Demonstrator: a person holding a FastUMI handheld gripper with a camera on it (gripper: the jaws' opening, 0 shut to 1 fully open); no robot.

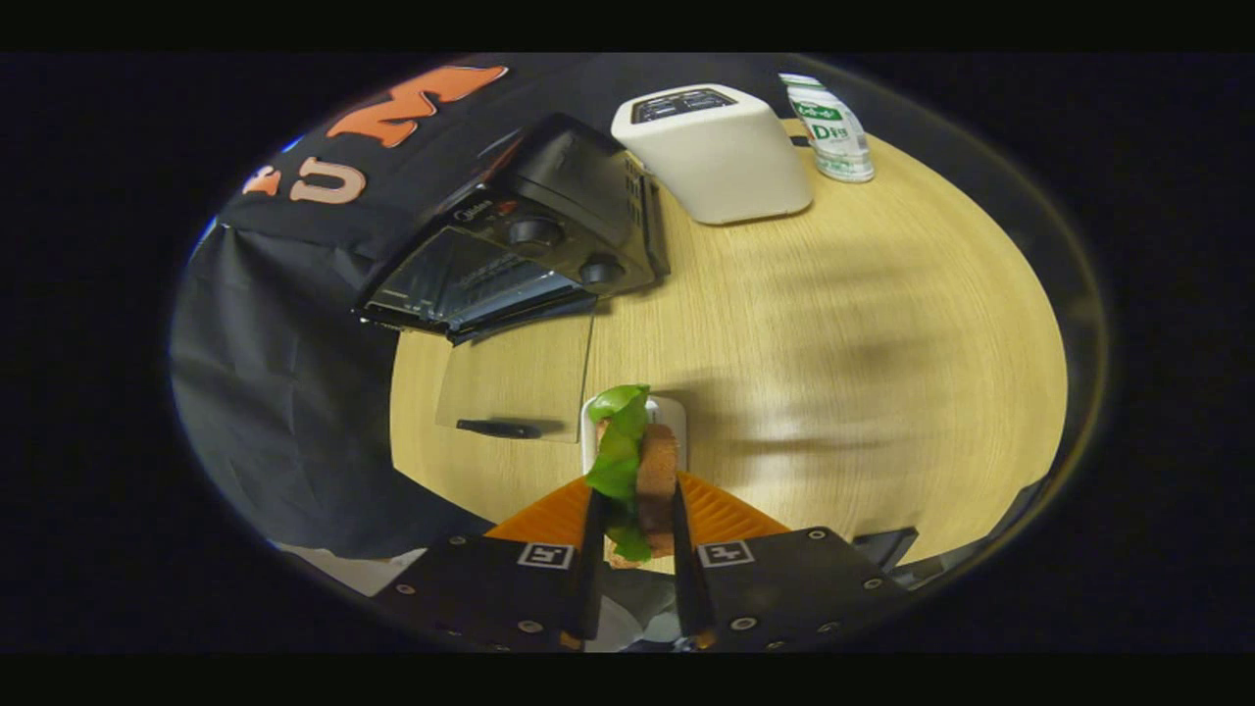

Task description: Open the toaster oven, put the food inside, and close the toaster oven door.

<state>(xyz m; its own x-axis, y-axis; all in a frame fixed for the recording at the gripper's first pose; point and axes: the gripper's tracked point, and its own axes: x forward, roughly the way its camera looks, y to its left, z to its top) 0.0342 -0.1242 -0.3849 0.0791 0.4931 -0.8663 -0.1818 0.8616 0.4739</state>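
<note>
My gripper [635, 510] is shut on a sandwich [642, 471] with brown bread and green lettuce, held upright between the two fingers above the wooden table [833, 333]. Beyond the fingers and to the left stands the black toaster oven [529, 245]. Its glass door [515, 378] is folded down flat over the table, with the black door handle [498, 428] at its near edge. The sandwich is apart from the oven, just to the right of the open door.
A white pop-up toaster [721, 152] stands behind the oven on the right. A white bottle with a green label [833, 129] is beside it at the back. Something small and white [677, 417] lies on the table under the sandwich. Black cloth hangs left of the table.
</note>
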